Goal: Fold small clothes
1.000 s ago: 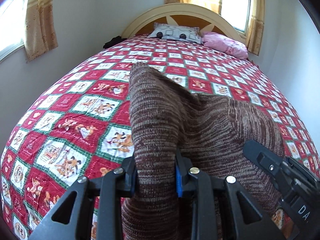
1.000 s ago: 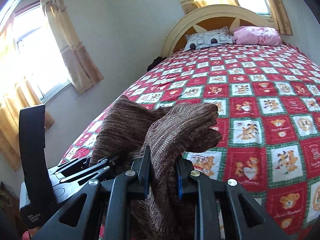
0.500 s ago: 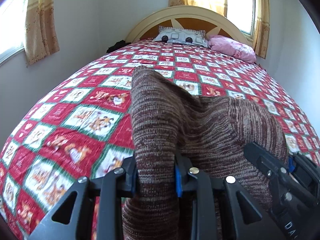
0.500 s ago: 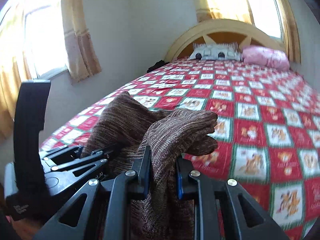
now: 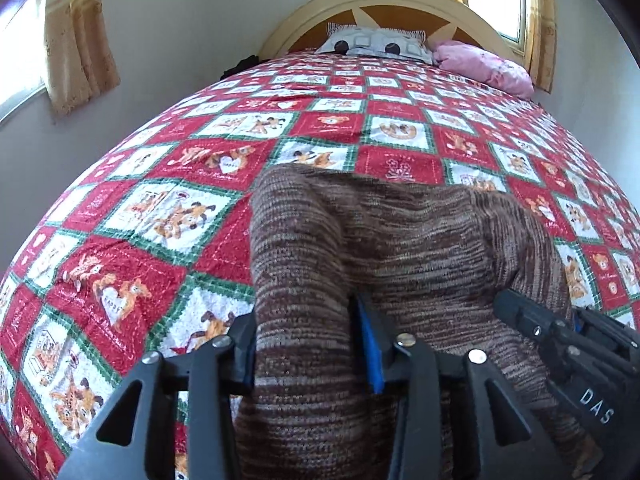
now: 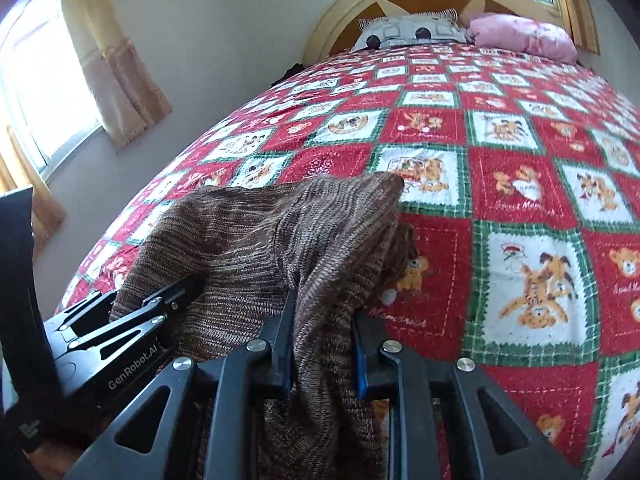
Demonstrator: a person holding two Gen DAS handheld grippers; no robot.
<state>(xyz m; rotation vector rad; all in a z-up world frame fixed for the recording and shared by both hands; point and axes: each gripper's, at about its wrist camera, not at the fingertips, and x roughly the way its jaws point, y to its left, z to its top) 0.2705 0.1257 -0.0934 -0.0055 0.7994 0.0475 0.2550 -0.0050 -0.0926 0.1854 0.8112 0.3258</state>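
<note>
Near the foot of the bed, a brown-and-cream striped knitted garment point(image 5: 400, 240) is being held above the red, white and green teddy-bear patchwork quilt point(image 5: 160, 216), one bunched edge pinched in each claw. The left gripper point(image 5: 306, 344) is being kept clamped on a thick fold; the right gripper point(image 6: 322, 344) is likewise closed on a hanging fold, and its body is also being seen at the lower right of the left view point(image 5: 568, 344). The far end of the knit is being draped onto the quilt, well short of the grey patterned pillow point(image 5: 376, 42) and pink pillow point(image 5: 484, 66). For a clean fold, both grips are best kept level and apart so the edge is being held taut, then carried forward together and lowered flat; release is best delayed until the fabric is resting. Compared with a second ago, the cameras are being tilted lower and closer to the quilt, and the garment is being spread flatter, its raised peak gone.
</note>
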